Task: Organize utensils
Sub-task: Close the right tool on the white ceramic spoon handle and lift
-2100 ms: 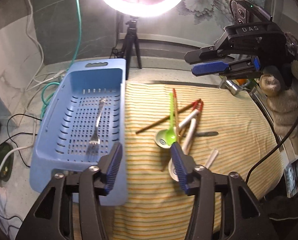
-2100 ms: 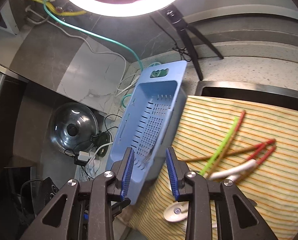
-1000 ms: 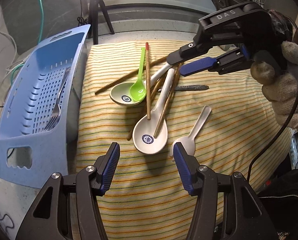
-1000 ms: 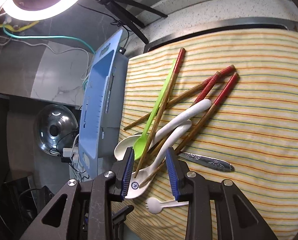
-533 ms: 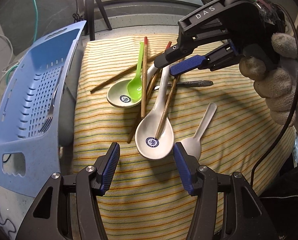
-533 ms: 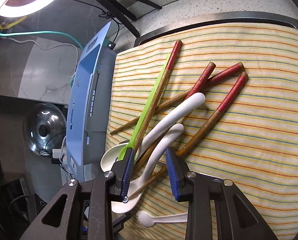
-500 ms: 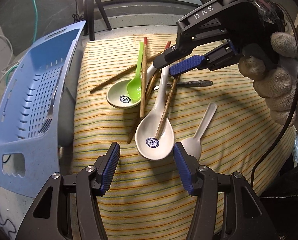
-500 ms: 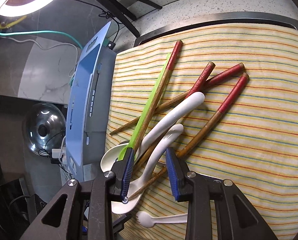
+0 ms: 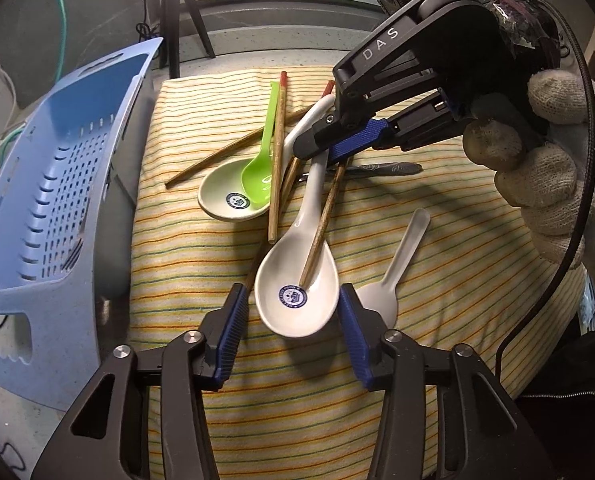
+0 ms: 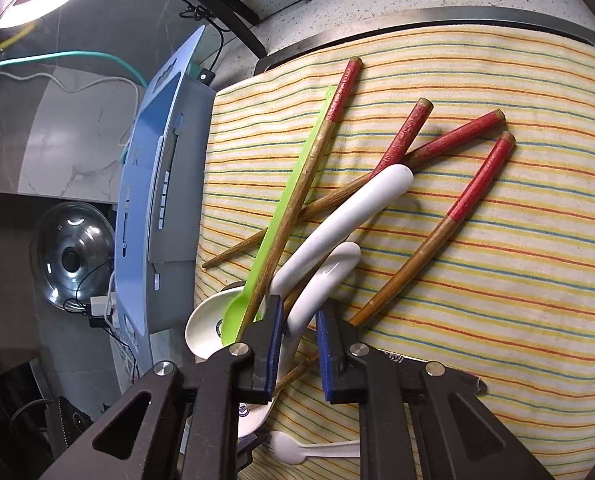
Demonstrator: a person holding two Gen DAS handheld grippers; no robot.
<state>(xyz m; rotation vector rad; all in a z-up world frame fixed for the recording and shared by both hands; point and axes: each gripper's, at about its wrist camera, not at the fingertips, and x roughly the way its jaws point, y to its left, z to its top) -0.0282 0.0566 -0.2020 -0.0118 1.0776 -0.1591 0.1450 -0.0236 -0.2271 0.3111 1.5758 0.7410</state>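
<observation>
A big striped cloth (image 9: pixel 437 240) covers the desk, and all the loose things lie on it. At its left edge stands a blue basket (image 9: pixel 49 216) full of little holes, tipped up on its side wall.

The right tongs (image 9: pixel 337 148) come in from the far right, held by a hand (image 9: pixel 537 160) in a knit glove. They have just been closing. In the right wrist view their blue pads (image 10: pixel 275 344) sit on both sides of the handle of the near white spoon (image 9: pixel 297 280), very close to it. I cannot tell if both pads press on it yet.

The left tongs (image 9: pixel 293 332) are near the bottom of the left wrist view. They have just been closing too. Their pads stand apart, one on each side of the bowl of that same white spoon, with small gaps showing.

A second white spoon (image 9: pixel 225 196) lies farther away and to the left. A green spoon (image 9: pixel 261 168) rests with its bowl inside that one. A small white plastic spoon (image 9: pixel 393 276) lies just right of the near spoon.

Four wooden chopsticks (image 10: pixel 449 224) with red ends lie crossed over the spoons. One has its tip in the bowl of the near white spoon. A dark metal handle (image 9: pixel 385 169) lies flat on the cloth under the right tongs.
</observation>
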